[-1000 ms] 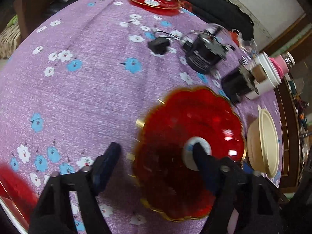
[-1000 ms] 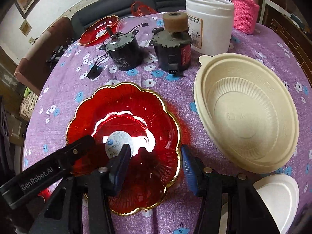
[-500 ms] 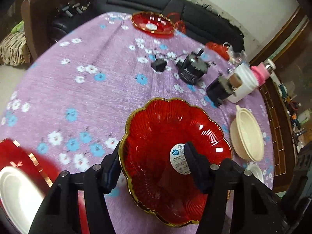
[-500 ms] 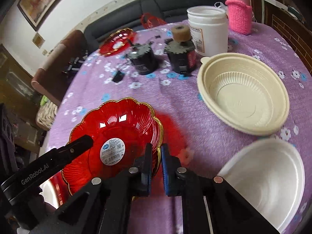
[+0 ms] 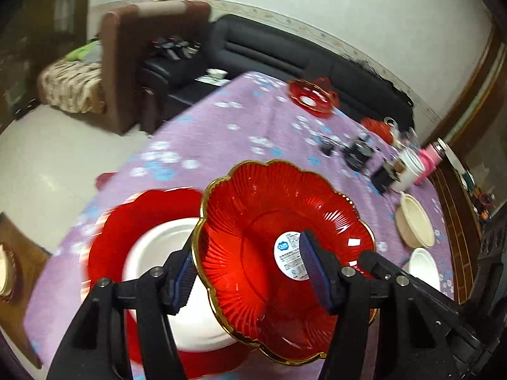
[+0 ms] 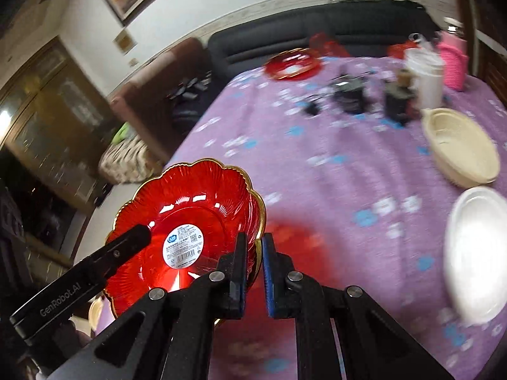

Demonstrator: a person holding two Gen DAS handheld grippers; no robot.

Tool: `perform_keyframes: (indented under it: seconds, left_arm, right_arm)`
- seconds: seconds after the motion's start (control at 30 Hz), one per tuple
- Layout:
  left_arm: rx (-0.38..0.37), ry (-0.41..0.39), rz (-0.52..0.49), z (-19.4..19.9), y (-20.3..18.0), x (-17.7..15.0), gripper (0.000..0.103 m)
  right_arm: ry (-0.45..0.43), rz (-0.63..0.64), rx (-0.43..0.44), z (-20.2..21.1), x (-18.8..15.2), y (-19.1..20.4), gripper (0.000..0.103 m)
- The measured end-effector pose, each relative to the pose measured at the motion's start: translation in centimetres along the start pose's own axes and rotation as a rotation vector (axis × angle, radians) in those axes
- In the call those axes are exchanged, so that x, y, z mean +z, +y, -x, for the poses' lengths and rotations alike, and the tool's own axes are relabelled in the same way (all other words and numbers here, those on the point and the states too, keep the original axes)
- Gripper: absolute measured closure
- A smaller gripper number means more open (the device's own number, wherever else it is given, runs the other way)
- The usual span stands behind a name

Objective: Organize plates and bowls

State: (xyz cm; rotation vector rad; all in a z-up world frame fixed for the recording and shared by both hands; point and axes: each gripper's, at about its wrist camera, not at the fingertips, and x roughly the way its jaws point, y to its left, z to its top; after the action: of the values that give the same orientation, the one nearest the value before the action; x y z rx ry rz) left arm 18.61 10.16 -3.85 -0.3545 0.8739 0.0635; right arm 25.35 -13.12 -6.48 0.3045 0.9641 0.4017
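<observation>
A red scalloped plate [image 5: 269, 221] with a gold rim and a white sticker is lifted off the purple floral table. My left gripper [image 5: 250, 272] straddles its near rim, one finger under and one inside, with a wide gap. My right gripper [image 6: 255, 269] is shut on the plate's right rim [image 6: 202, 215]. Below it at the left lies a larger red plate [image 5: 126, 221] holding a white dish [image 5: 158, 247]. A cream bowl [image 6: 459, 145] and a white bowl [image 6: 478, 259] sit at the right.
Another red plate [image 6: 293, 65] lies at the table's far side. Two black motors [image 6: 348, 95], a white jar [image 6: 426, 76] and a pink cover [image 6: 453, 61] stand behind the cream bowl. A black sofa and a brown armchair lie beyond the table.
Both grippers have lifted the red plate and carried it left, over the larger red plate with the white dish. The right gripper stays clamped on the rim.
</observation>
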Motion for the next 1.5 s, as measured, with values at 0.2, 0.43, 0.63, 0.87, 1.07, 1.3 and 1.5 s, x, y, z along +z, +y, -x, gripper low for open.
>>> perform_keyframes:
  seconds: [0.2, 0.43, 0.63, 0.87, 1.07, 1.3, 1.5]
  left_arm:
    - [0.067, -0.005, 0.067, 0.4, 5.5, -1.6, 0.042]
    - [0.062, 0.023, 0.102, -1.7, 7.8, -2.3, 0.042]
    - [0.042, -0.016, 0.084, -1.0, 7.8, -2.7, 0.041]
    - [0.087, -0.108, 0.070, 2.1, 7.7, -3.3, 0.041]
    - [0.010, -0.235, 0.028, 8.4, 5.3, -6.3, 0.028]
    - [-0.133, -0.265, -0.093, 11.2, -0.9, -10.1, 0.023]
    - [-0.174, -0.269, -0.236, 11.1, -6.0, -12.6, 0.023]
  right_arm:
    - [0.062, 0.043, 0.030, -3.2, -3.0, 4.7, 0.092]
    - [0.080, 0.086, -0.011, -5.5, -4.7, 6.2, 0.090]
    - [0.013, 0.119, -0.042, -4.2, -5.4, 5.7, 0.082]
    - [-0.096, 0.105, -0.029, -0.3, -6.1, 4.0, 0.066]
    - [-0.273, 0.022, -0.008, 7.7, -10.9, -1.8, 0.059]
    - [-0.494, -0.242, -0.202, 17.8, -17.7, -12.5, 0.059]
    - [-0.728, -0.376, -0.470, 26.8, -23.4, -16.8, 0.055]
